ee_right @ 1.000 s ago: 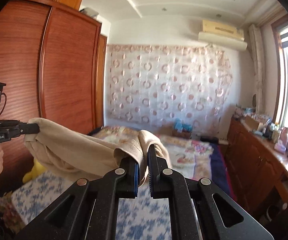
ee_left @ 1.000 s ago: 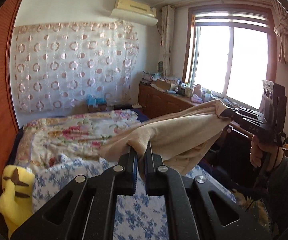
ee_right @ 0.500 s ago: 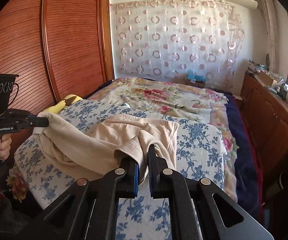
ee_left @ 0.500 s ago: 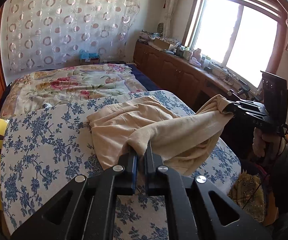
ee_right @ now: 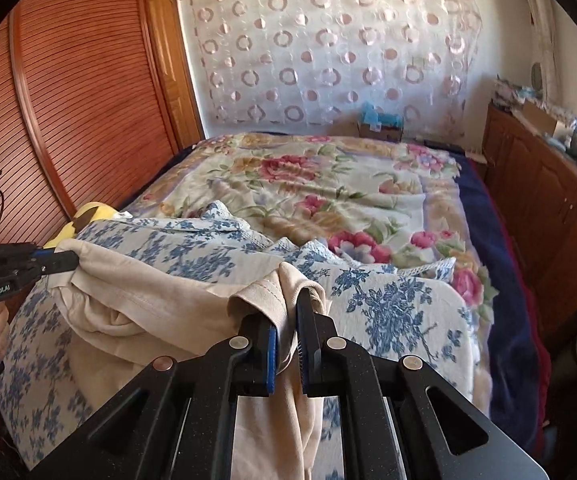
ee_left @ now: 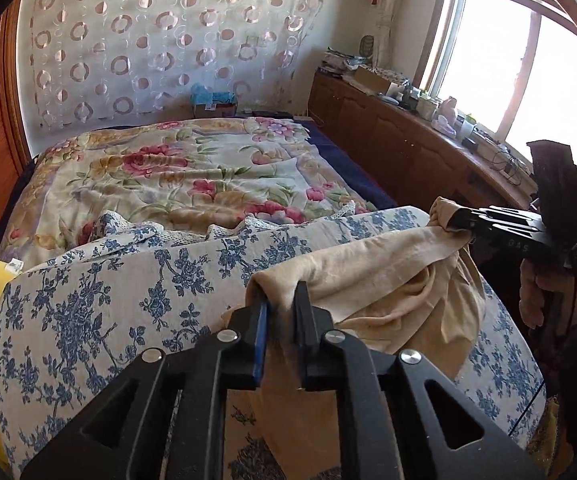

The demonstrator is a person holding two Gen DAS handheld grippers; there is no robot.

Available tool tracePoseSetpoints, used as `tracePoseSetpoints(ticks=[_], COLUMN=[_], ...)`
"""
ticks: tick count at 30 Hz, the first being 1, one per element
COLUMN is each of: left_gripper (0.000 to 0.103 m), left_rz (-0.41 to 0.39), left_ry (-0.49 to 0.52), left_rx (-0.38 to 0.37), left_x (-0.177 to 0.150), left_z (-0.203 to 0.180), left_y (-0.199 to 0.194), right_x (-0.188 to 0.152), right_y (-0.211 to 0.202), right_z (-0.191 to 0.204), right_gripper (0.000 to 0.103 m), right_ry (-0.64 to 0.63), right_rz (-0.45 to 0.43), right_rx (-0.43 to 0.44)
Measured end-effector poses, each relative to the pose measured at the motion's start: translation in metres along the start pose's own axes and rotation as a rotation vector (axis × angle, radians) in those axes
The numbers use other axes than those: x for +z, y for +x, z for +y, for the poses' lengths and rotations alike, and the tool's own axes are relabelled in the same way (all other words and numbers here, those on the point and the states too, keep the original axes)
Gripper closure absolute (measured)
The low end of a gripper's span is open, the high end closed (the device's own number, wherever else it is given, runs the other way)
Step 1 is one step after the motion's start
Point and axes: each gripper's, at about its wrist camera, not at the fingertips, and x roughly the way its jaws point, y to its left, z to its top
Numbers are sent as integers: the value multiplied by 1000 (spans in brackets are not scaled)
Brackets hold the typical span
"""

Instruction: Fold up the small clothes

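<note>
Both tongs are clenched on a beige garment: the left tongs [ee_left: 280, 304] pinch one edge of the garment [ee_left: 388, 280], the right tongs [ee_right: 288, 312] another, jaws nearly shut around cloth. It sags between them onto the blue-flowered cover [ee_left: 108, 304] at 6 o'clock of the bed [ee_left: 192, 176].

Beige garment [ee_left: 372, 280], soft & crumpled, stretched w/ two corners lifted; middle sags in folds at near edge of blue-flowered bed cover [ee_left: 100, 292], rest hanging over.
</note>
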Motion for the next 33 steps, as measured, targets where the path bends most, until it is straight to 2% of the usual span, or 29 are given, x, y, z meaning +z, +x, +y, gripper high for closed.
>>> tracePoseSetpoints(ticks=[1,2,5,6,7,10,11,16,19,22,25,29,31,33], left_gripper=[72,60,53,44,40,35,31,30,30,30,30,30,30,30], left_rz=[6,5,15,28,32,50,57,109,115,106,84,66,69,88], left_ry=[3,1,-7,-5,3,22,23,50,64,51,33,-1,-26,-56], left_rx=[17,19,-11,-7,-12,-38,-44,-57,-28,-38,-41,22,86,79], left_x=[0,0,-3,-5,-10,-23,-26,-44,-44,-31,-13,-1,0,-2], left_z=[4,6,14,15,15,13,12,10,8,8,10,20,31,39], left_y=[7,9,14,14,12,5,5,12,19,27,40,57,65,71], right_x=[2,4,5,3,1,-12,-17,-28,-27,-20,-6,8,9,8], right_y=[8,9,9,3,-5,-17,-18,-19,-9,5,11,1,-9,-19], right_z=[-2,-3,-4,-3,-1,5,8,24,29,30,23,12,8,6], right_gripper=[95,91,70,67,67,58,56,51,51,51,51,51,51,51], right_ry=[5,7,8,8,2,-38,-56,-164,-208,-236,-197,-129,-114,-116], right_rz=[7,10,6,-8,-26,-36,-26,9,43,69,73,15,-3,-15], right_rx=[-4,-9,-25,-24,-13,9,22,63,43,13,-6,-5,0,8])
